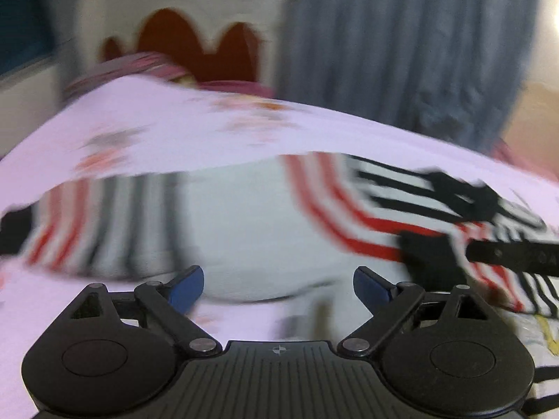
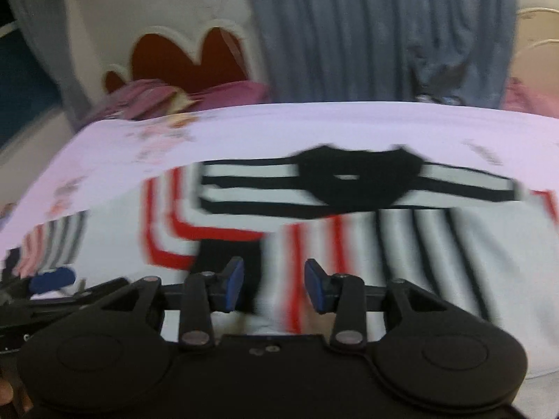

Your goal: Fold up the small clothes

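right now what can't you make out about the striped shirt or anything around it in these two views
- Red, black and white striped shirt: motion blur hides its folds in both wrist views; left sleeve is smeared.
- Shirt's lower hem: hidden behind the right gripper body.
- Pale printed bedsheet: its print is blurred.
- Pink bundle at the bed's far end: too blurred to identify.

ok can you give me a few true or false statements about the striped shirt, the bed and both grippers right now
1. The white shirt with red and black stripes lies on the pale pink printed bedsheet. True.
2. The left gripper is clamped on the shirt. False: its blue-padded jaws stand wide apart with nothing pinched.
3. The right gripper has its jaws apart above the shirt. True.
4. The shirt's collar is red. False: it is black.
5. A grey-blue curtain hangs behind the bed. True.
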`<control>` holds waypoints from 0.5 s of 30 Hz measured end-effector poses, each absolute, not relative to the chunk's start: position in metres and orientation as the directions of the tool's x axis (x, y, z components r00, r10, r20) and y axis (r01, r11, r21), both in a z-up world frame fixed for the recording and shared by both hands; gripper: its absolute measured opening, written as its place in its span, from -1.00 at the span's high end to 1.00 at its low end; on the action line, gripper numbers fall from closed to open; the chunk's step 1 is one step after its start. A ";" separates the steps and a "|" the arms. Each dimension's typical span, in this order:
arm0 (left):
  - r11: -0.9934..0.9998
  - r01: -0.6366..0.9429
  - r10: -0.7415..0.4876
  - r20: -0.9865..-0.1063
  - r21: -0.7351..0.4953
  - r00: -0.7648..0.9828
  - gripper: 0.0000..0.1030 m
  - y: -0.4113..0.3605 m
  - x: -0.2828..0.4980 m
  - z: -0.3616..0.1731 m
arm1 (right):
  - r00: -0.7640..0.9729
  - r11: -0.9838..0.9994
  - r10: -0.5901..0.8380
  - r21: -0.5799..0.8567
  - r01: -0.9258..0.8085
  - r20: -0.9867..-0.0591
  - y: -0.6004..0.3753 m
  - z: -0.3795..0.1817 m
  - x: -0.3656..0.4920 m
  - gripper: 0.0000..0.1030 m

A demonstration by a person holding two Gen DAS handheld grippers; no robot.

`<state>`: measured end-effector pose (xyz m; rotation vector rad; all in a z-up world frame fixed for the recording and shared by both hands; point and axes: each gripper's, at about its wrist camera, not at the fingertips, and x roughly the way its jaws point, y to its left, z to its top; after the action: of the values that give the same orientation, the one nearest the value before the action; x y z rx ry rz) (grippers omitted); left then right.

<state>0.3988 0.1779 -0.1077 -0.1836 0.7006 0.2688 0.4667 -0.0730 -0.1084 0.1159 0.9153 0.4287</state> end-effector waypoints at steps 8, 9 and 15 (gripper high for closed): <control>0.714 -0.586 0.232 -0.660 -0.383 0.715 -0.60 0.346 0.348 -0.140 | 0.487 0.873 0.456 0.268 -0.408 -0.745 0.013 -0.103 0.444 0.31; 0.681 -0.603 0.229 -0.661 -0.416 0.714 -0.55 0.363 0.348 -0.147 | 0.493 0.879 0.445 0.259 -0.400 -0.748 0.019 -0.104 0.445 0.31; 0.584 -0.568 0.178 -0.592 -0.579 0.786 -0.42 0.417 0.358 -0.167 | 0.519 0.913 0.382 0.227 -0.338 -0.764 0.041 -0.105 0.447 0.30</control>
<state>0.3580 0.4168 -0.1668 -0.8415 0.5119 0.4581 0.4466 0.0413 -0.1046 0.0515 0.9293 0.4321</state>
